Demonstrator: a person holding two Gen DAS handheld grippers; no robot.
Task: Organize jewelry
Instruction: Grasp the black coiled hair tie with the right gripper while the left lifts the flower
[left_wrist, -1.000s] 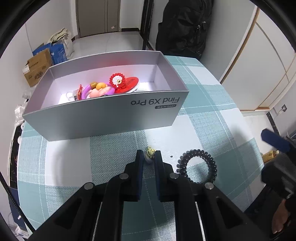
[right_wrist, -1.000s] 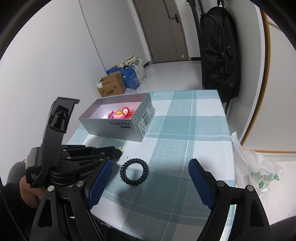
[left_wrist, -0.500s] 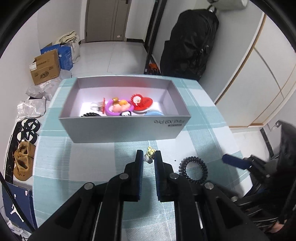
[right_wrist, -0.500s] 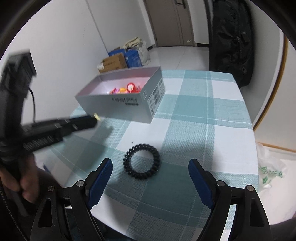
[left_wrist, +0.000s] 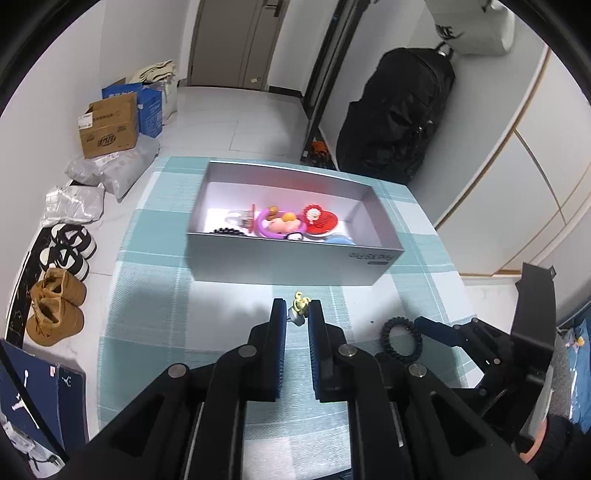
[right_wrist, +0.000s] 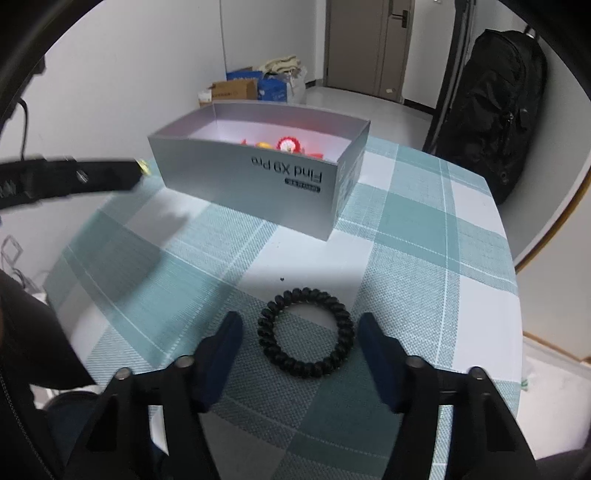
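Left gripper (left_wrist: 296, 313) clamps a small yellow charm (left_wrist: 300, 302) above the checked tablecloth (left_wrist: 147, 295), grey box (left_wrist: 288, 260) at 12 o'clock. Right gripper (right_wrist: 300, 326), jaws spread, straddles the black coil hair tie (right_wrist: 305, 331) lying on the cloth.

Left gripper (left_wrist: 296, 314) raised above table, blue-padded fingers (left_wrist: 277, 325) drawn close together and clamped on small yellow trinket (left_wrist: 300, 303) — piece protruded just past fingertips. From right wrist view, same gripper (right_wrist: 138, 173) appeared as dark blurred bar reaching in from left. Right gripper (right_wrist: 299, 326) was low over table, jaws spread wide, fingers (right_wrist: 229, 334) either side of black coil hair tie (right_wrist: 306, 332) — not touching it. Right gripper (left_wrist: 436, 328) also showed at lower right of left wrist view.
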